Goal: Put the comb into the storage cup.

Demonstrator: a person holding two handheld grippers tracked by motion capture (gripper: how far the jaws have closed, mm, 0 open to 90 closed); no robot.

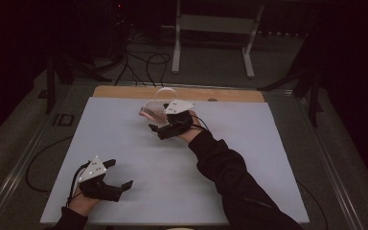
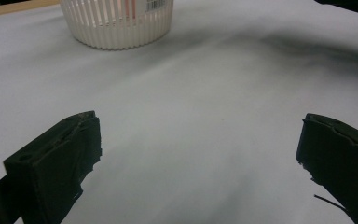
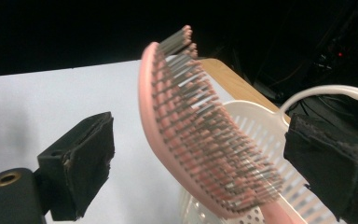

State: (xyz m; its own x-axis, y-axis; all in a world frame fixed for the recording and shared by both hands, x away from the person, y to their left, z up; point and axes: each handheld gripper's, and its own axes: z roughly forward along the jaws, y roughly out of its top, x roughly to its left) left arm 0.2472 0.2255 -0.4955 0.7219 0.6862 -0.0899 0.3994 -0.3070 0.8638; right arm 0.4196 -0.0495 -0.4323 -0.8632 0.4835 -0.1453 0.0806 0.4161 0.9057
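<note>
While I watch the feeds from my desk, I list things from largest to smallest:

Table: white table (image 1: 124, 143) with a wooden strip along its far edge; both hands work over it.

Basket: white slotted basket (image 3: 279, 140) with a hoop handle, standing upright near the far edge, just ahead of my right gripper (image 1: 165, 128); it also stands well ahead of the jaws in the left gripper view (image 2: 116, 23).

Hairbrush: pink hairbrush (image 3: 200, 140), tilted, bristles showing, its lower end at the basket's rim; I cannot tell whether it rests inside yet.

Right gripper: jaws stand apart on either side of the brush (image 3: 198, 163), with gaps on both sides, so I read nothing clamped.

Left gripper: near the front left corner (image 1: 117, 182), jaws wide apart, holding nothing.

Progress: I judge the brush at the point of being dropped into the basket; settling it fully inside and drawing my right hand clear are left.
</note>
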